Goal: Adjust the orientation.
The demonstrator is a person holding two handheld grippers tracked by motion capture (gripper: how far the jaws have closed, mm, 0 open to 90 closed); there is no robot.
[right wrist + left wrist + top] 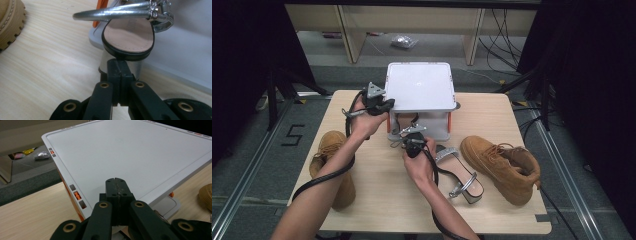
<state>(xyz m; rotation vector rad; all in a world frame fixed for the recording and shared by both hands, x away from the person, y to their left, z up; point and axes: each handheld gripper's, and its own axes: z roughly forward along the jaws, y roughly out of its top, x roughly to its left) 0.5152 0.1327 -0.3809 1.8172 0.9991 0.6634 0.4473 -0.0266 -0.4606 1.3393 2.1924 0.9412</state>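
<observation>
Two silver sandals are in play: one lies on the worktop (377,200) beside the right hand, its strap and heel toward the person (460,176), and the other stands heel-out at the mouth of a white box, seen close in the right gripper view (127,37). The right gripper (119,65) has its fingers pressed together, tips touching that sandal's block heel without holding it. The box has a white lid (130,157) with orange clips at its edge. The left gripper (116,187) rests over the lid's near corner, fingers also pressed together on nothing. Two tan boots lie on the worktop, one at the left edge (329,162), one at the right (502,167), just beside the lying sandal.
</observation>
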